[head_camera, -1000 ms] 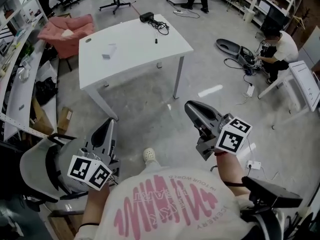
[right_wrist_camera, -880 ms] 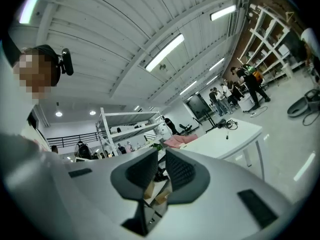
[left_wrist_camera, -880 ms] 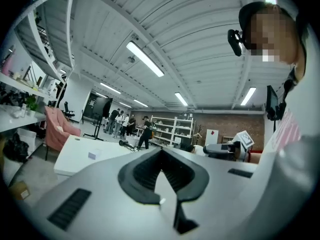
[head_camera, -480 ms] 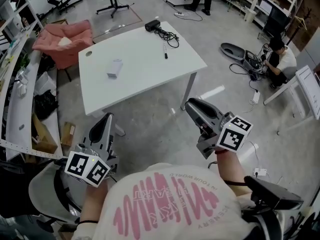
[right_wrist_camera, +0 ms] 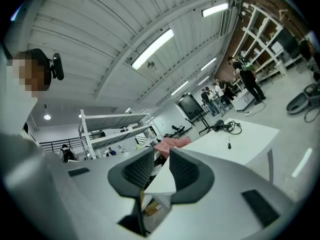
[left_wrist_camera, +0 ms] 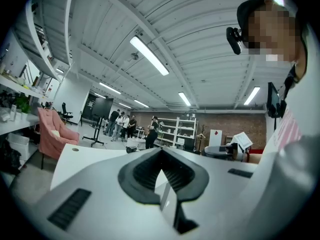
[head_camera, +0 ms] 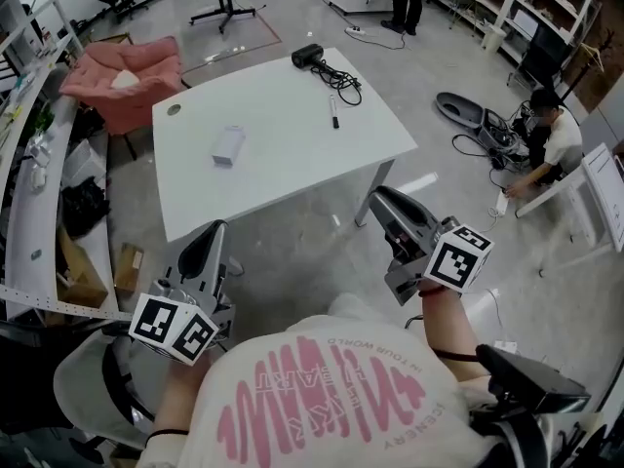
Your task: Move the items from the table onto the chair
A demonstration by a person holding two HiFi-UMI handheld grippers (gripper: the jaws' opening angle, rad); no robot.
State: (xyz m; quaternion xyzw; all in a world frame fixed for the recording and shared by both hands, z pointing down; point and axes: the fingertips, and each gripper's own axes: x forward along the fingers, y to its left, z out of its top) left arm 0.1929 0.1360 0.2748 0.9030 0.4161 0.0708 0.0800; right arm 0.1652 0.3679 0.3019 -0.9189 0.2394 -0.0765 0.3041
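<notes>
- I take this for the approach. Both grippers are held level in front of the person and point at the white table (head_camera: 292,159), short of its near edge, so nothing has been picked up yet.
- The left gripper (head_camera: 213,234) has its fingertips together with nothing between them.
- The right gripper (head_camera: 383,203) shows a narrow gap. Its jaws have just been opening, and they too are empty.
- The small white box (head_camera: 227,145) lies on the table at about 12 o'clock from the left gripper. It is the nearest item, and its long axis runs roughly 1 to 7 o'clock.
- The marker pen (head_camera: 333,112) lies at about 11 o'clock from the right gripper, farther in, pointing nearly 12 to 6.
- The black device (head_camera: 308,55) sits at the far edge with its cable (head_camera: 343,76) coiled beside it, well beyond either reach for now.
- By my reading the left hand is better placed for the box and the right hand for the pen.
- Two chairs could be the target. A grey office chair (head_camera: 83,388) stands at the person's 8 o'clock, and a pink armchair (head_camera: 122,78) sits past the table at 10 o'clock. I cannot tell which one is meant.
- The table's near leg (head_camera: 369,208) stands just beside the right gripper and could catch it.
- A person (head_camera: 551,125) crouches on the floor at 2 o'clock, well clear.
</notes>
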